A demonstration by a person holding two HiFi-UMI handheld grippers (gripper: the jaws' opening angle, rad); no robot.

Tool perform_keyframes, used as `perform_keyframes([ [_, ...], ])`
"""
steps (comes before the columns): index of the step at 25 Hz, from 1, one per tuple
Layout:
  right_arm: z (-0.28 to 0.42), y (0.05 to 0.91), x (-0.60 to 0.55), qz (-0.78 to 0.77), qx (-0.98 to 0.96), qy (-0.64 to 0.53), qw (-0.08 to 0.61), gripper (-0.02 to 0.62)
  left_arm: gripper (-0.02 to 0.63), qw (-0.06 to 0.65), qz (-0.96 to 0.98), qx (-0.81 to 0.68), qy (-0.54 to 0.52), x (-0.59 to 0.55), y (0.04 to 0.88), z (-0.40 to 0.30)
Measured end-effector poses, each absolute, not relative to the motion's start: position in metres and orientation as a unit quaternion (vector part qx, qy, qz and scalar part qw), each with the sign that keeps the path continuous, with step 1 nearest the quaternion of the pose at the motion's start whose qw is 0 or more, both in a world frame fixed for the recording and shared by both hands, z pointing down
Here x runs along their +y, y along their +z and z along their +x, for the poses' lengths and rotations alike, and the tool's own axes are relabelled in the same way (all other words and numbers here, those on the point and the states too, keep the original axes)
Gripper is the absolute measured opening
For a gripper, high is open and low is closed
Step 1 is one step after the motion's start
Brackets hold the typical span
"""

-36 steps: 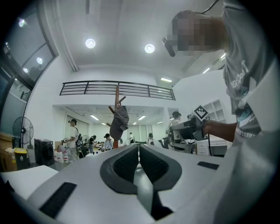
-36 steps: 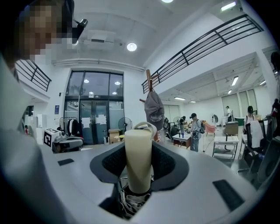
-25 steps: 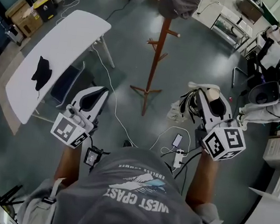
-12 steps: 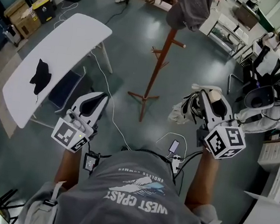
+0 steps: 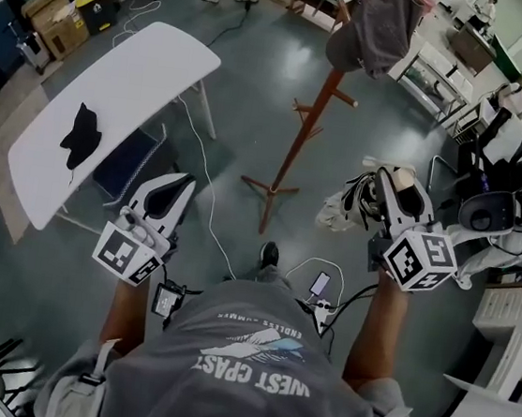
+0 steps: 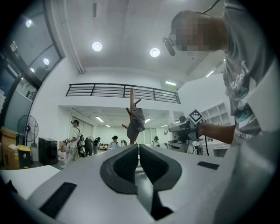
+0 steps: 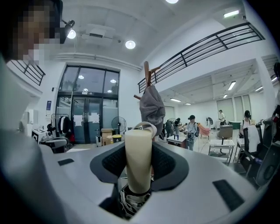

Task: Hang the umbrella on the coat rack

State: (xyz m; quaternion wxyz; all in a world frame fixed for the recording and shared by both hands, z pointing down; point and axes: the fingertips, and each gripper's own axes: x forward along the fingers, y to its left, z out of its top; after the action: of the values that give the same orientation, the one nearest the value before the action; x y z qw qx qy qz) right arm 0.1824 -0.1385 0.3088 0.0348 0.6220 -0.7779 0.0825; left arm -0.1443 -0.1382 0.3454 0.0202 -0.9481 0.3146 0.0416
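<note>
Head view: the person is stepping closer, the coat rack (image 5: 300,132) now looming larger; the right tool (image 5: 392,183) is carrying the umbrella (image 5: 344,206), well short of the pegs; a white desk (image 5: 116,81) is standing on grey floor (image 5: 249,79).
Left gripper view: the left tool (image 6: 137,151) is clenching nothing.
Right gripper view: the jaws are grasping the cream handle (image 7: 138,153); a busy hall is lying beyond.

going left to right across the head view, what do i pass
black cloth on the white table → left gripper → foot of the coat rack → umbrella, held in the right gripper
</note>
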Motion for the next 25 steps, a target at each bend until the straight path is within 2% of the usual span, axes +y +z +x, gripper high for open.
perform_keyframes([
  [25, 0.205, 0.353, -0.238, 0.586, -0.798, 0.128, 0.064, 0.167, 0.025, -0.005, -0.931, 0.364, 0.023, -0.174, 0.363, -0.131],
])
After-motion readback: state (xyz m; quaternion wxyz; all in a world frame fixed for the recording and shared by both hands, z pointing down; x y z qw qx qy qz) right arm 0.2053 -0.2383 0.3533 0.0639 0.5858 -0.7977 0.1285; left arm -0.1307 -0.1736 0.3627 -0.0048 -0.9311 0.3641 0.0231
